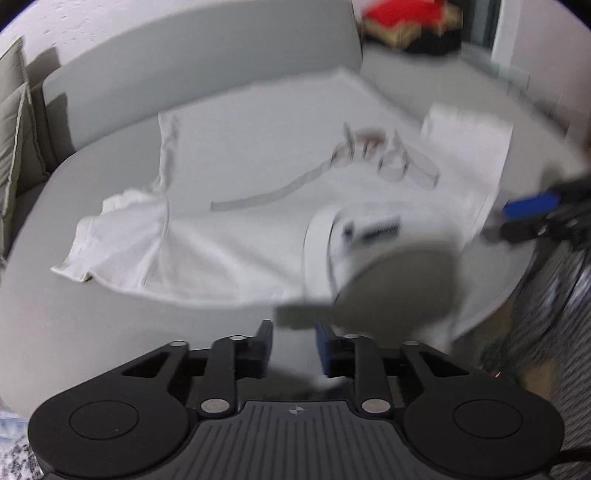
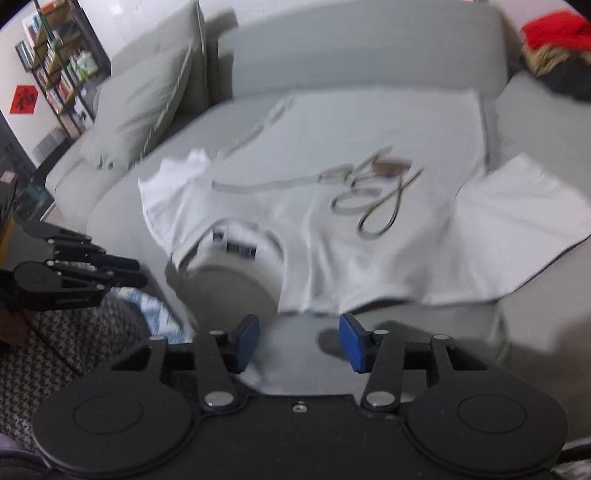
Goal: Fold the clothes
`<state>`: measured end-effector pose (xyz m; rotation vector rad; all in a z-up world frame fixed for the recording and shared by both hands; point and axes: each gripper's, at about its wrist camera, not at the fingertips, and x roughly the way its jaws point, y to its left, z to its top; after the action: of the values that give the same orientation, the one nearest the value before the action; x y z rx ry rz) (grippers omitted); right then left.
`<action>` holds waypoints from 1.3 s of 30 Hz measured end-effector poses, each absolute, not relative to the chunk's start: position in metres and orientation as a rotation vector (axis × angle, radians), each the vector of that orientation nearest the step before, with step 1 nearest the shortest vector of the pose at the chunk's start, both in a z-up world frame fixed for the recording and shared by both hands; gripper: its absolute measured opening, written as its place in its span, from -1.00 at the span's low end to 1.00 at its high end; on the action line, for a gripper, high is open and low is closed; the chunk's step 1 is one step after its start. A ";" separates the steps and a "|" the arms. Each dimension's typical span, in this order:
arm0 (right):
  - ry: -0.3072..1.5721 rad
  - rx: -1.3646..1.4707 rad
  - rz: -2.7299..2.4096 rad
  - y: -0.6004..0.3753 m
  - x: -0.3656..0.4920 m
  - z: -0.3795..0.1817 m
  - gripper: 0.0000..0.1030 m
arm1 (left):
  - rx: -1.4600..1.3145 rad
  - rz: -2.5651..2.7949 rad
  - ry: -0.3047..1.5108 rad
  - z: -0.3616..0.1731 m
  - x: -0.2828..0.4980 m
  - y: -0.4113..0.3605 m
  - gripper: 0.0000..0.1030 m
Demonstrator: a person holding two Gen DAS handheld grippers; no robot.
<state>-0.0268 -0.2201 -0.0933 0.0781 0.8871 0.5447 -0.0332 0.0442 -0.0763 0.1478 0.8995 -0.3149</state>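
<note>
A white T-shirt (image 1: pixel 240 166) (image 2: pixel 325 236) with a grey script print lies flat on the grey sofa seat (image 1: pixel 110 332) (image 2: pixel 535 325). Its collar (image 1: pixel 365 229) (image 2: pixel 240 243), with a dark label, faces me and hangs at the seat's front edge. Both sleeves are spread out to the sides. My left gripper (image 1: pixel 293 332) (image 2: pixel 129 271) hovers just short of the near hem beside the collar, open by a narrow gap and holding nothing. My right gripper (image 2: pixel 299 332) (image 1: pixel 517 218) stands open wider in front of the collar, also empty. Both views are motion-blurred.
The sofa backrest (image 1: pixel 203 48) rises behind the shirt. Grey cushions (image 2: pixel 147 99) lean at the left end. A red and dark pile (image 1: pixel 402 14) (image 2: pixel 557 26) sits at the far right. A bookshelf (image 2: pixel 59 62) stands by the wall. Patterned fabric (image 2: pixel 55 339) lies below the seat edge.
</note>
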 end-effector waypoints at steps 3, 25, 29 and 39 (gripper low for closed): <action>0.776 0.139 0.495 -0.226 -0.021 -0.083 -0.57 | 0.068 -0.276 0.813 -0.066 -0.011 0.044 -0.35; 0.756 0.153 0.390 -0.223 0.007 -0.108 -0.69 | 0.071 -0.206 0.723 -0.077 0.015 0.042 -0.46; 0.745 0.156 0.504 -0.193 0.021 -0.109 -0.69 | 0.294 -0.201 0.795 -0.107 0.023 -0.004 -0.41; 0.945 0.008 0.528 -0.187 -0.015 -0.124 -0.75 | 0.445 -0.200 0.947 -0.120 -0.020 0.000 -0.51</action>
<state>-0.0151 -0.1866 -0.1236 0.0076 0.9450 0.5284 -0.0197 0.0005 -0.1200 0.4450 0.9472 -0.1995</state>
